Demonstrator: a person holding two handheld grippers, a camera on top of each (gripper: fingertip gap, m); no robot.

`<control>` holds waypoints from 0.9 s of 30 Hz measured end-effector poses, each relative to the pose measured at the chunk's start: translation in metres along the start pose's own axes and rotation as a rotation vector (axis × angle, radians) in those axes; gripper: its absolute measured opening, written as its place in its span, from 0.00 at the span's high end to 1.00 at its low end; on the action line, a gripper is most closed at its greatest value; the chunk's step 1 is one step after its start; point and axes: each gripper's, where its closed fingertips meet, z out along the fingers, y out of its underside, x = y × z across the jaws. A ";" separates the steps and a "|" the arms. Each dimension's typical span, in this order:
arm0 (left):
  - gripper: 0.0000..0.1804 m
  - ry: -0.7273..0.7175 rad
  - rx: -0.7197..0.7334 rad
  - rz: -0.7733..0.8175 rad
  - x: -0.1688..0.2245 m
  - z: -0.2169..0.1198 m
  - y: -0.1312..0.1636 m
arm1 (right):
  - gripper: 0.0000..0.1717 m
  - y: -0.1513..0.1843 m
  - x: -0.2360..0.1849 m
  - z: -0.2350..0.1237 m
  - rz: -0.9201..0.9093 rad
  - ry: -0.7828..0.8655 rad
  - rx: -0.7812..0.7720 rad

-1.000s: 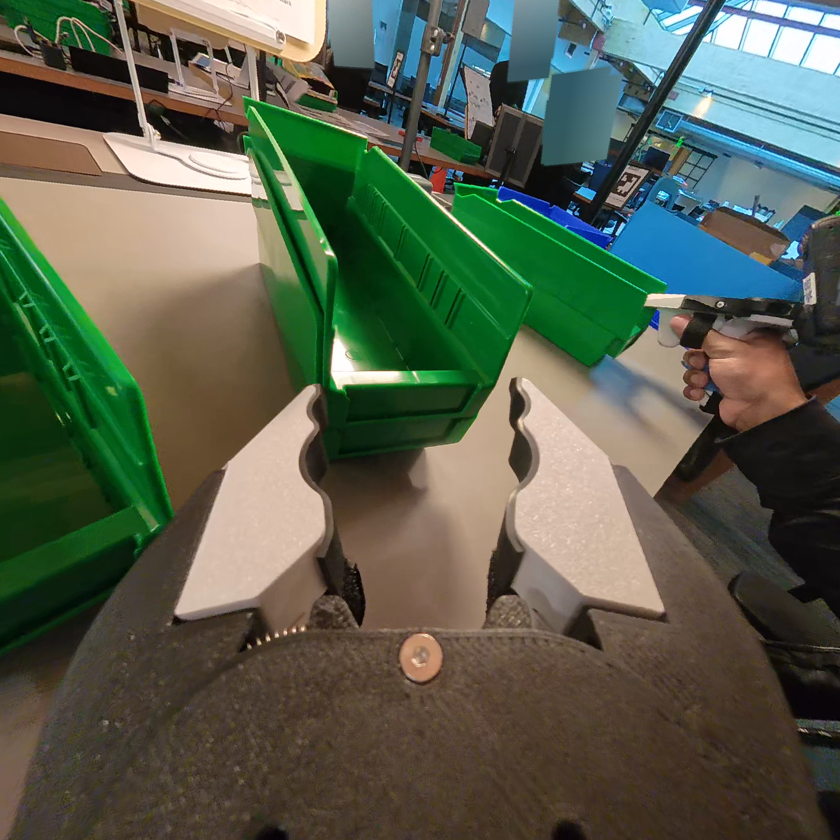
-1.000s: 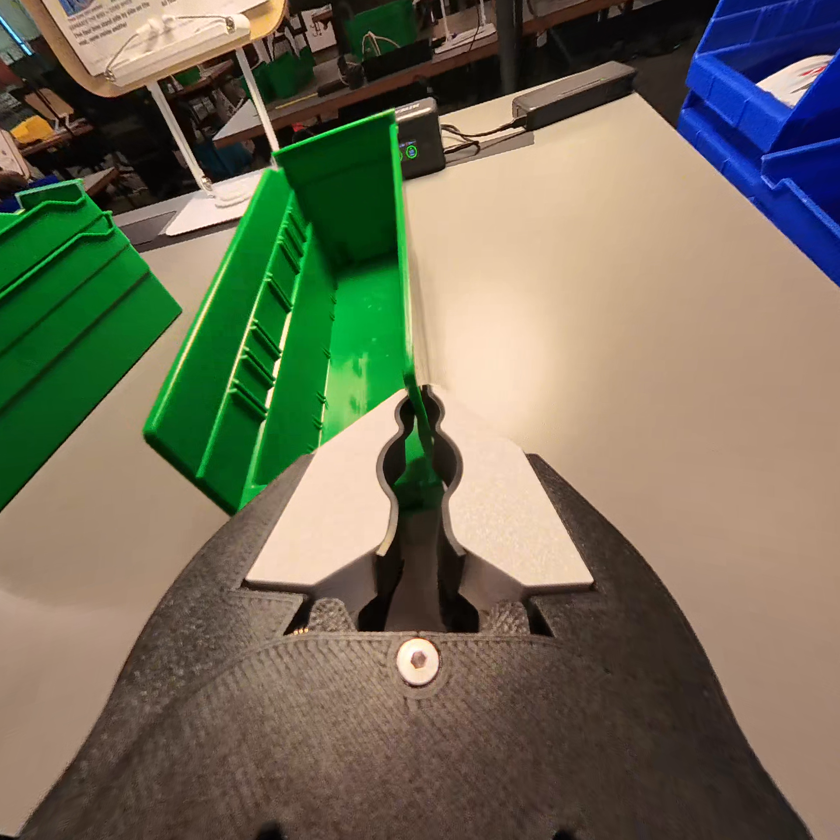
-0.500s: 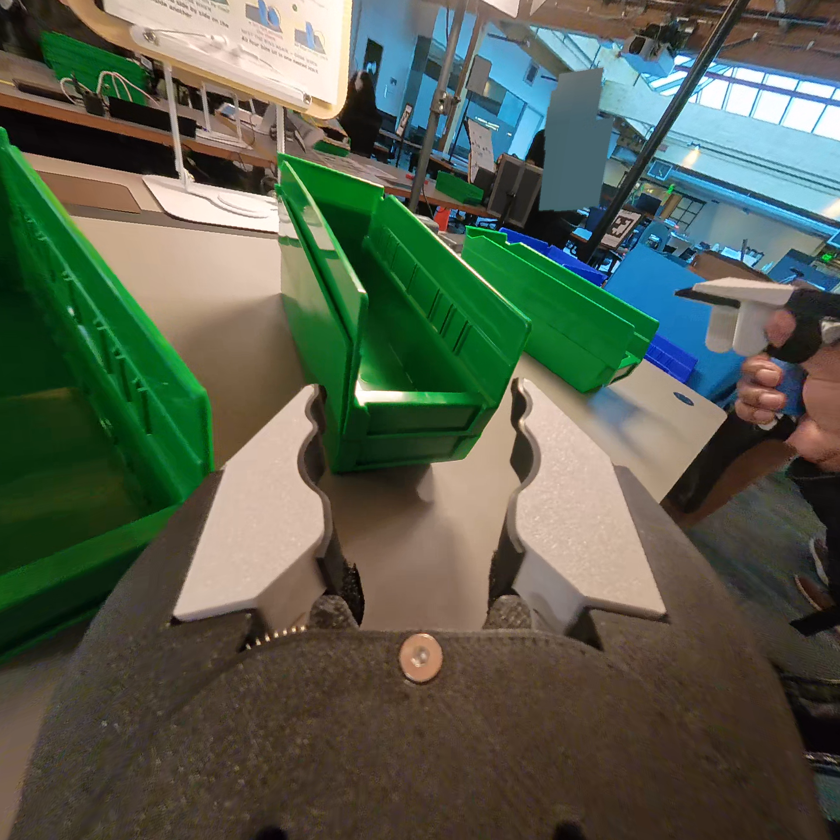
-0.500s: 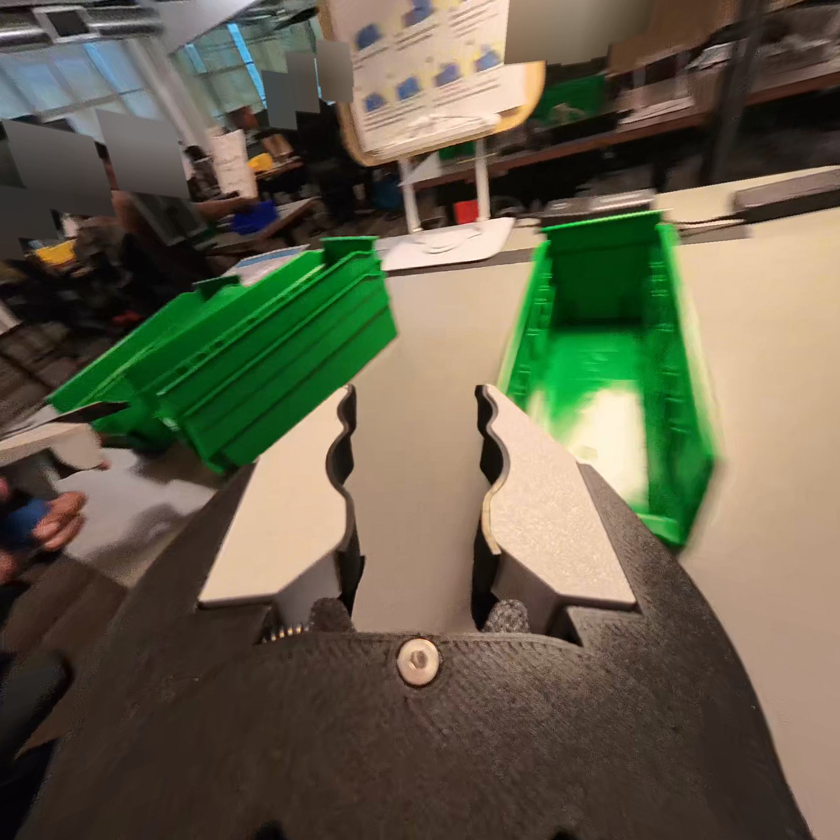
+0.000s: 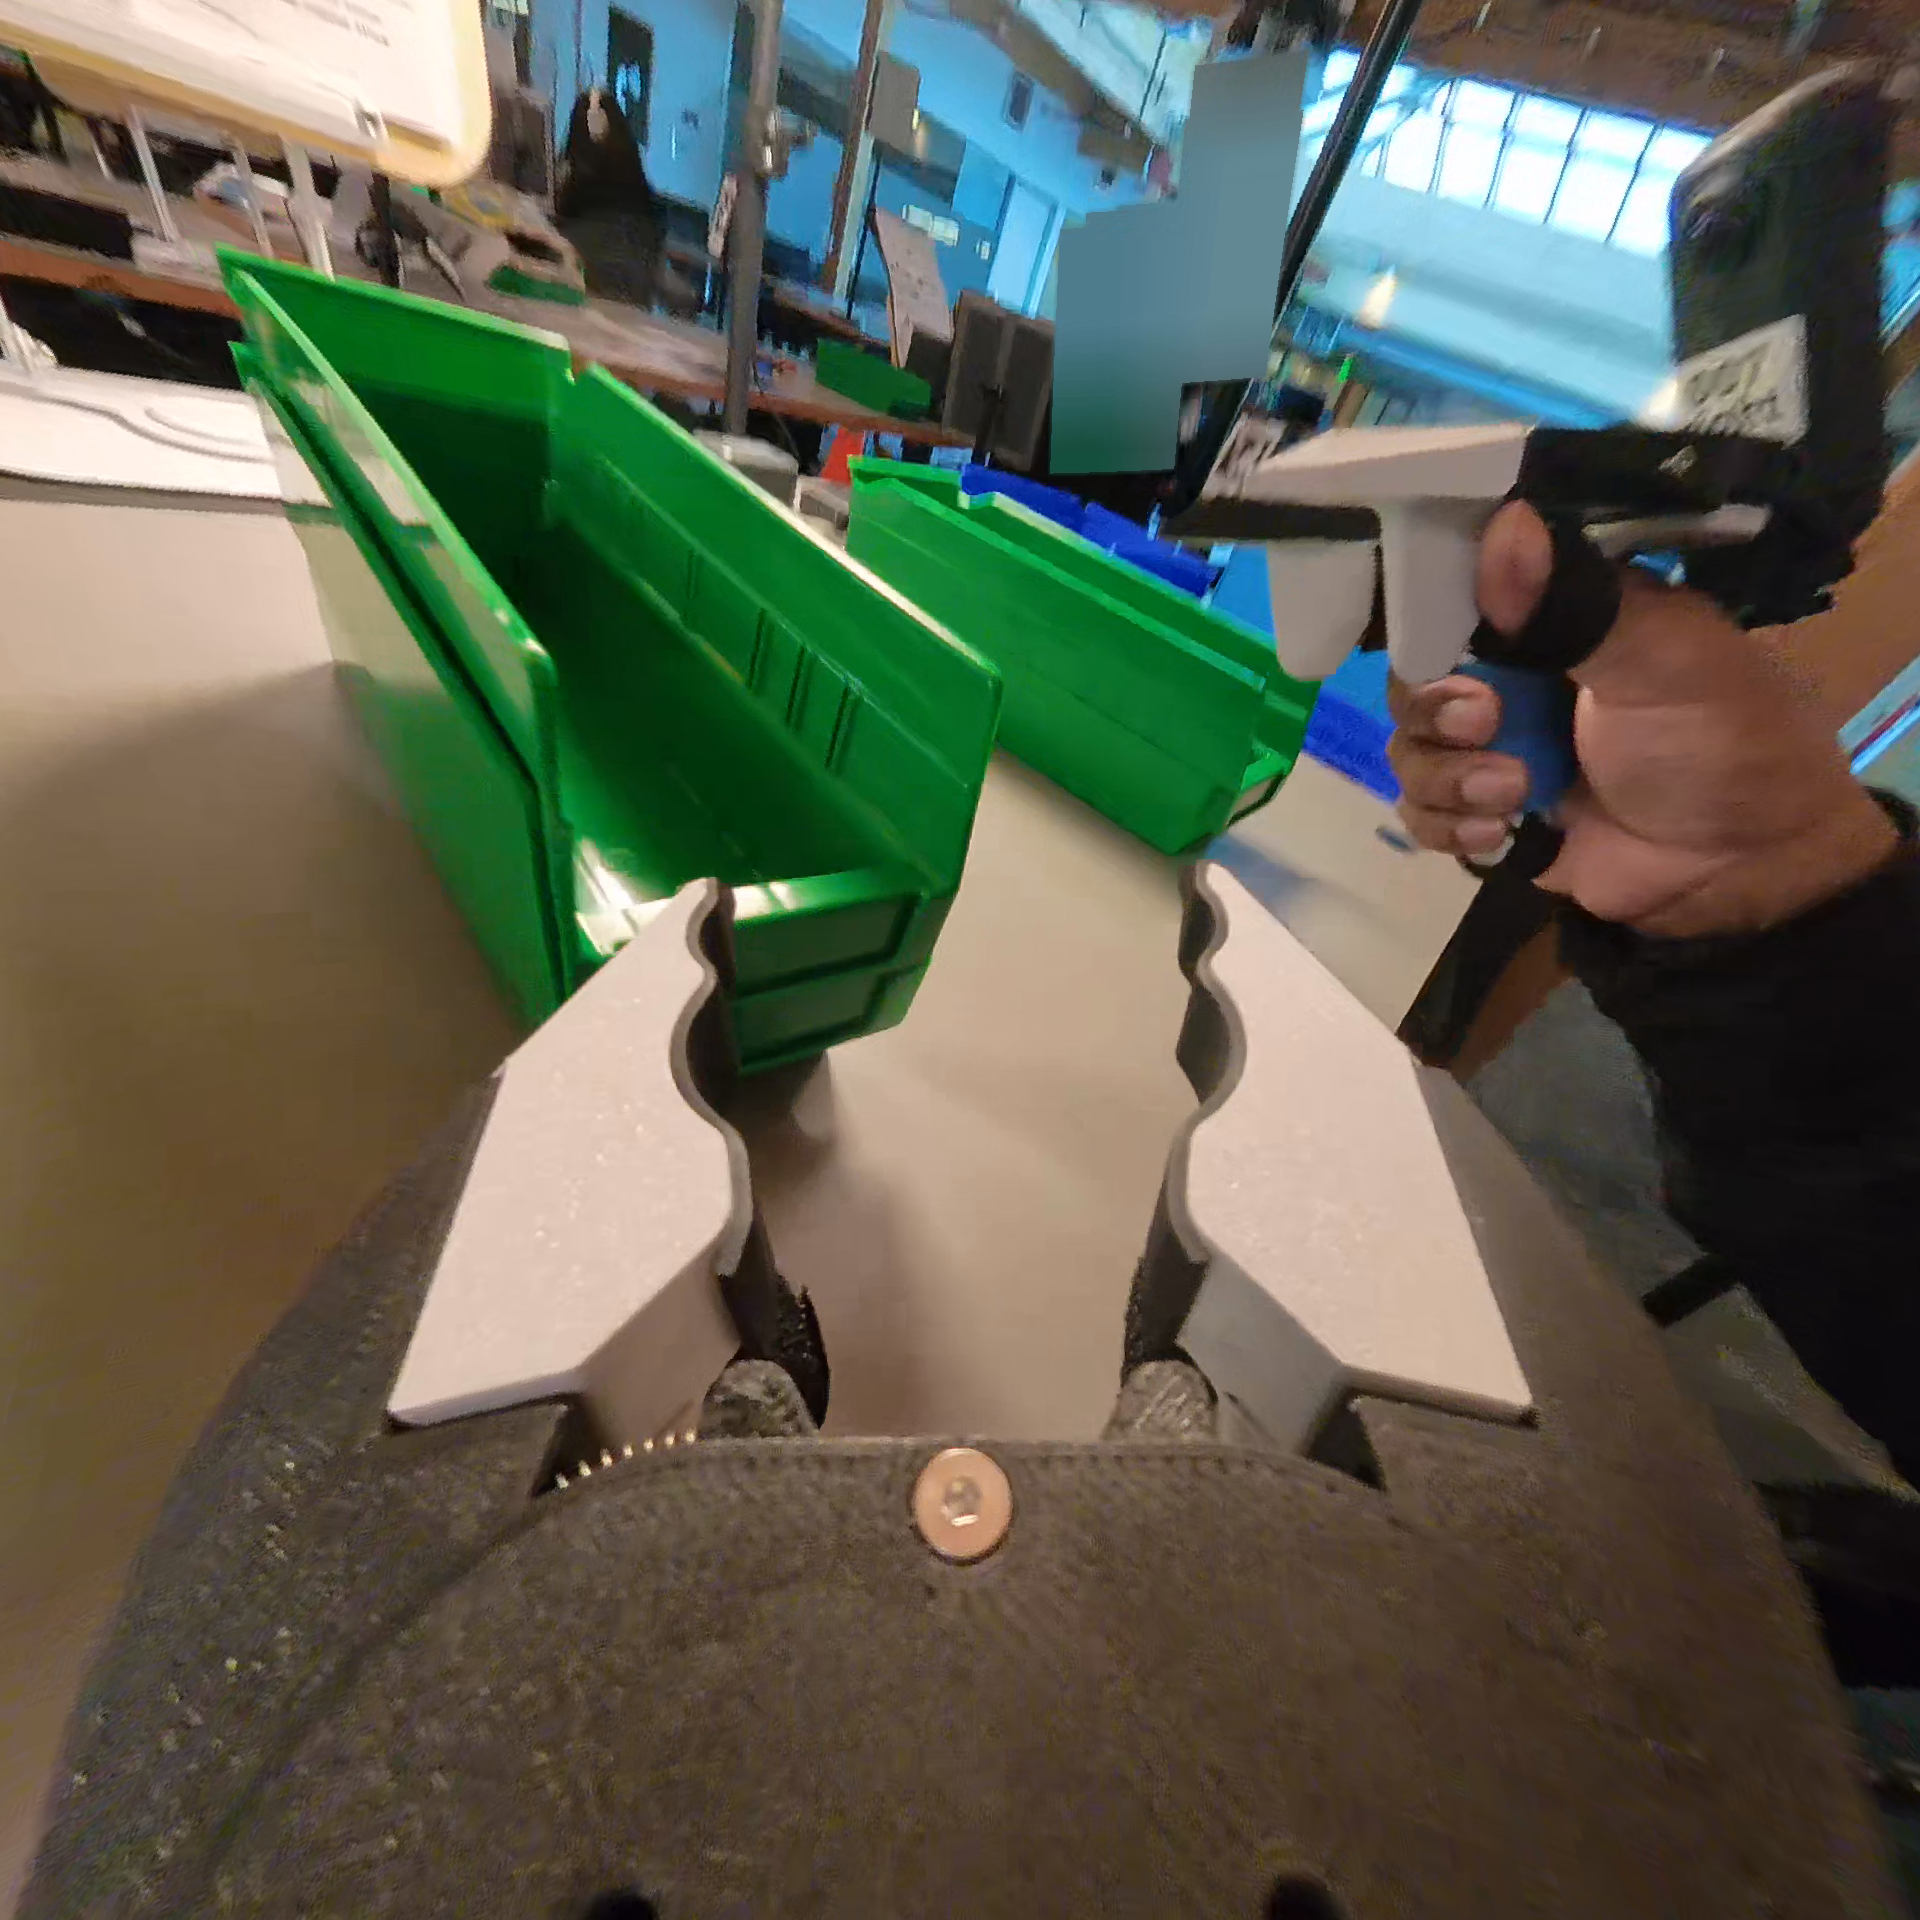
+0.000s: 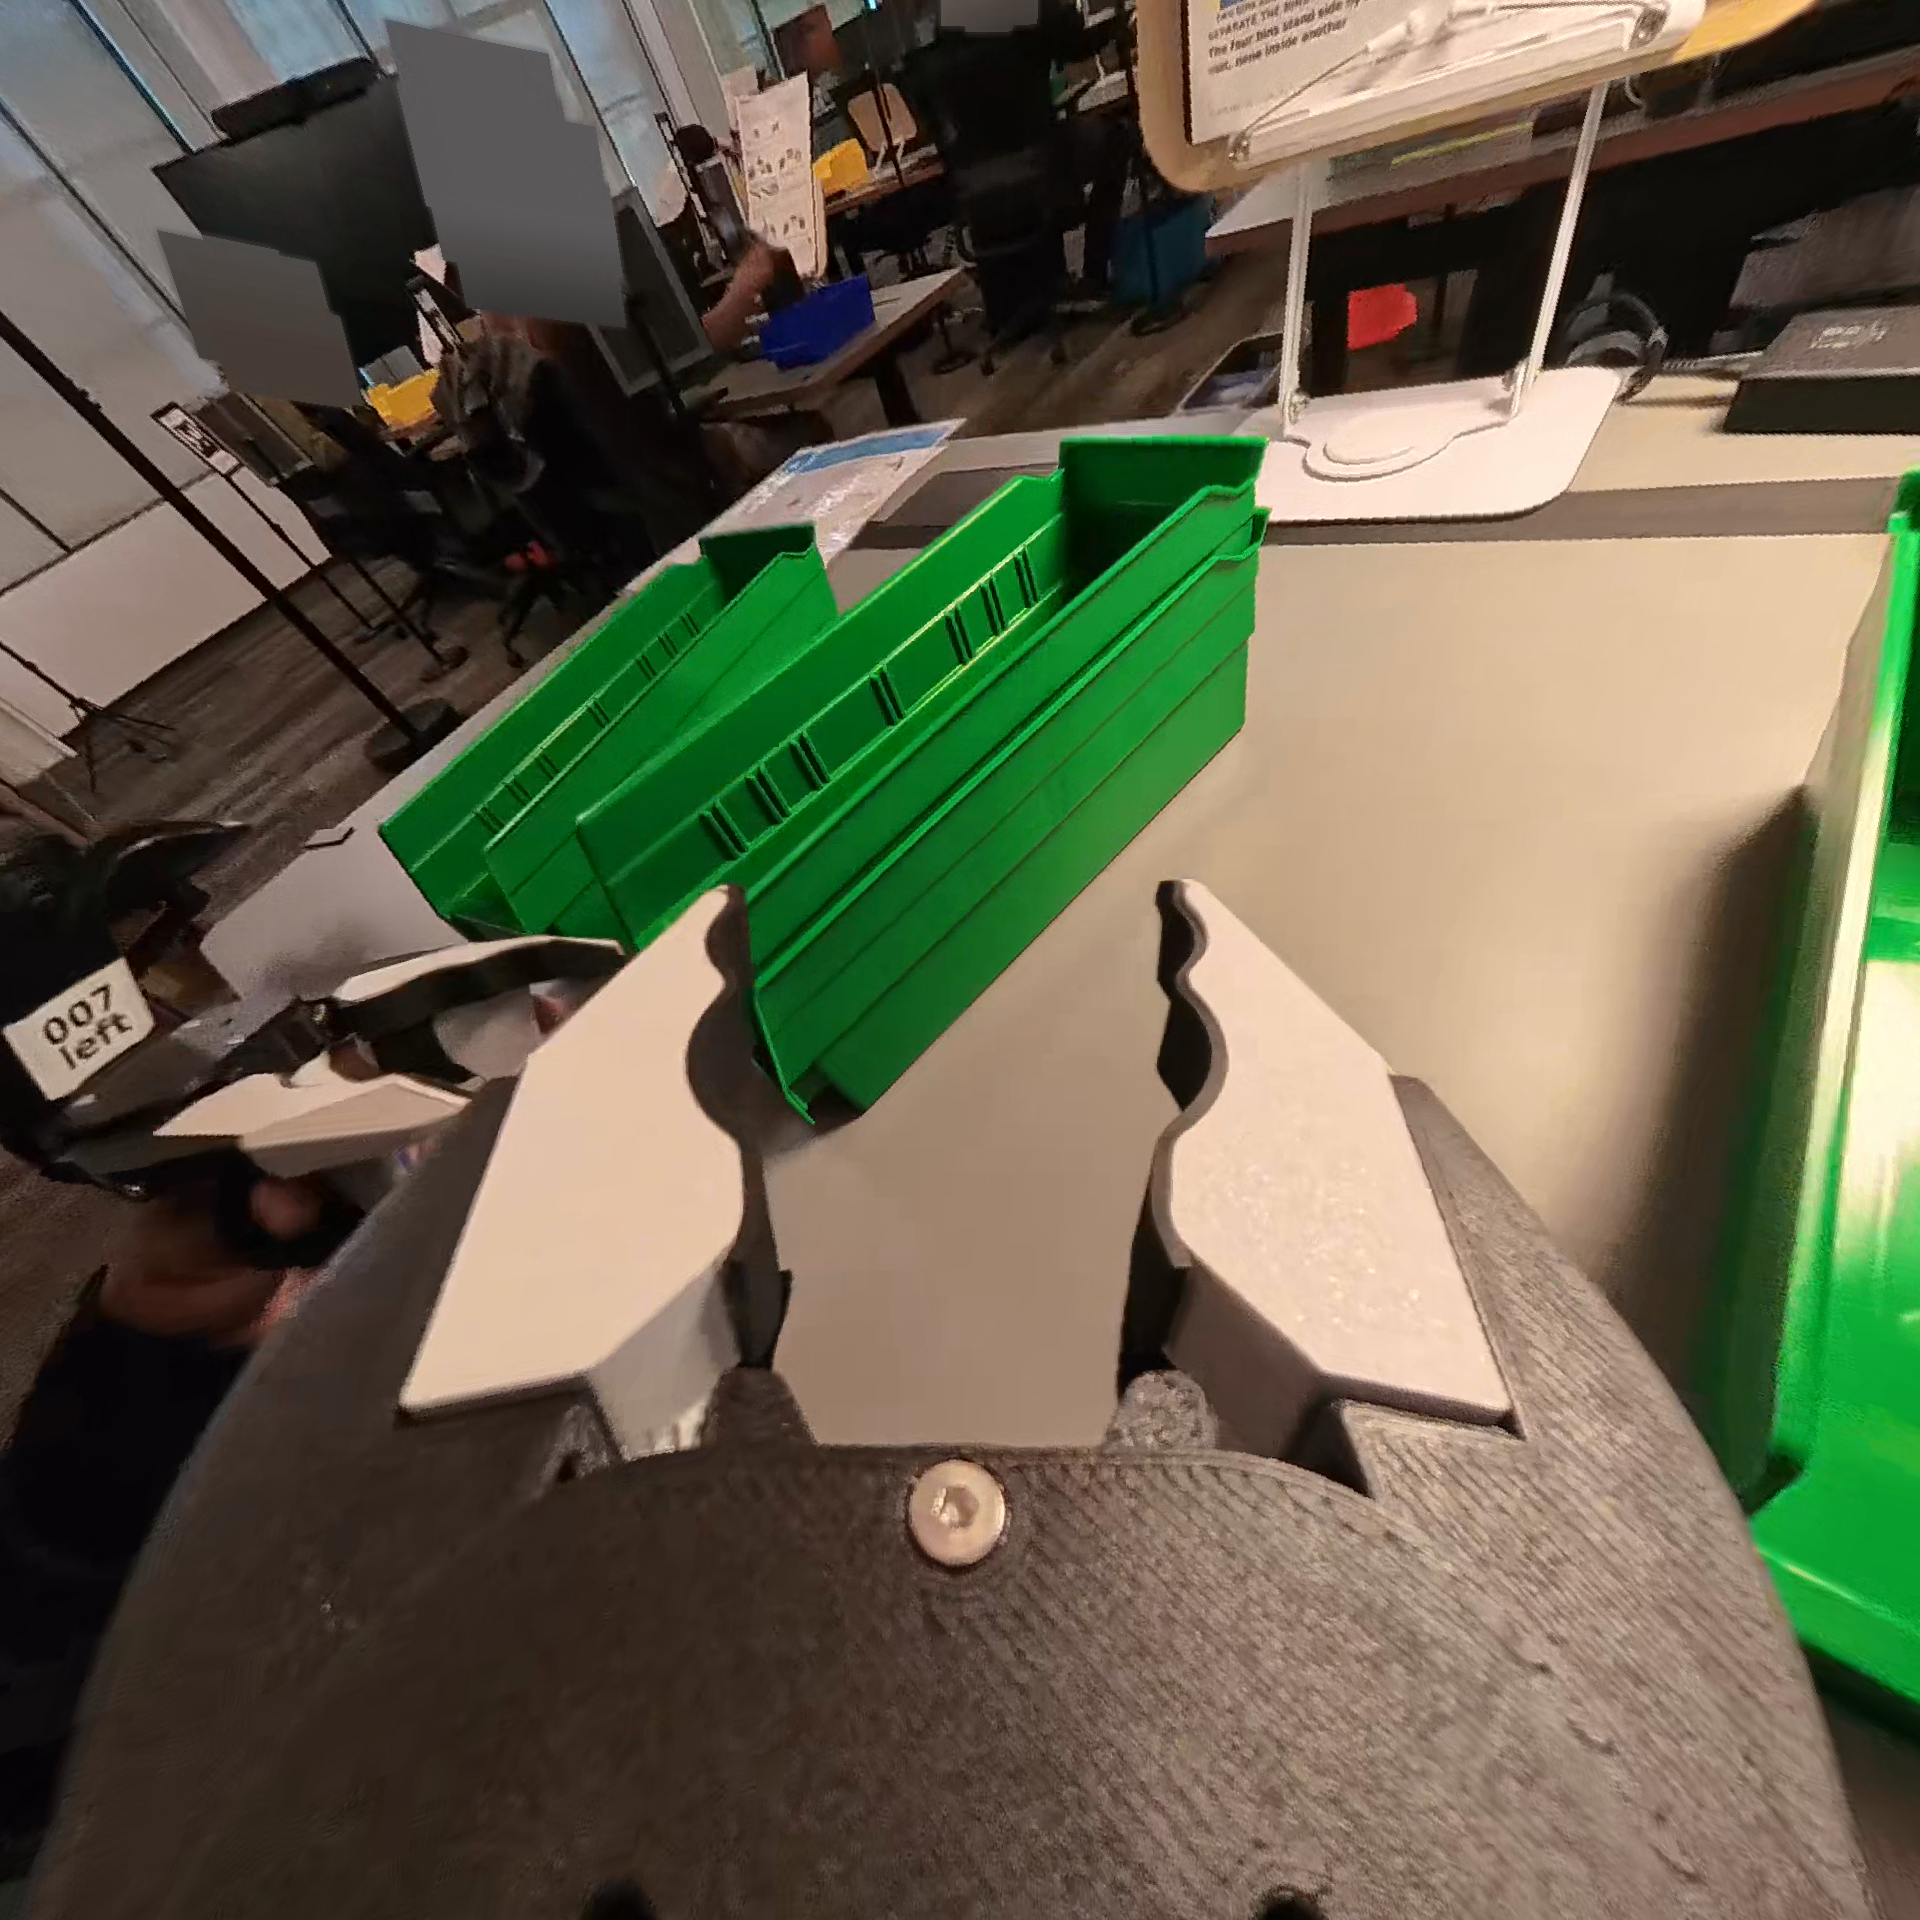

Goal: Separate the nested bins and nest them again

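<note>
In the left wrist view, two nested green bins (image 5: 644, 707) stand on the beige table (image 5: 156, 935), their front end just beyond my left fingertip (image 5: 707, 935). My left gripper (image 5: 956, 935) is open and holds nothing. A separate green bin (image 5: 1070, 665) lies further right. My right gripper (image 5: 1340, 520) hovers above the table's right edge, held by a hand. In the right wrist view, my right gripper (image 6: 951, 914) is open and empty, facing the nested bins (image 6: 935, 748). Another green bin (image 6: 623, 707) lies beyond them, and a single bin (image 6: 1849, 1039) is at the right edge. My left gripper (image 6: 416, 1039) shows low at the left.
A white sign stand (image 6: 1455, 436) and a black box (image 6: 1829, 384) sit at the table's far side. Blue bins (image 5: 1122, 530) lie behind the right green bin. The table edge (image 5: 1351, 883) drops off near the hand. Desks and chairs fill the background.
My right gripper opened, let go of the green bin's side wall, and swung left to face the nested bins. My left gripper stayed open and turned right, so the far-left bin left its view.
</note>
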 end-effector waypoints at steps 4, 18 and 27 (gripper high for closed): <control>0.53 -0.025 0.139 -0.081 -0.015 -0.022 -0.033 | 0.47 -0.016 -0.013 0.014 -0.027 -0.020 -0.040; 0.48 0.084 0.068 -0.129 0.019 0.033 -0.016 | 0.39 -0.023 -0.017 0.057 -0.056 0.014 -0.173; 0.51 0.012 0.124 -0.151 -0.009 0.025 -0.013 | 0.09 -0.005 0.012 0.108 -0.149 0.190 -0.576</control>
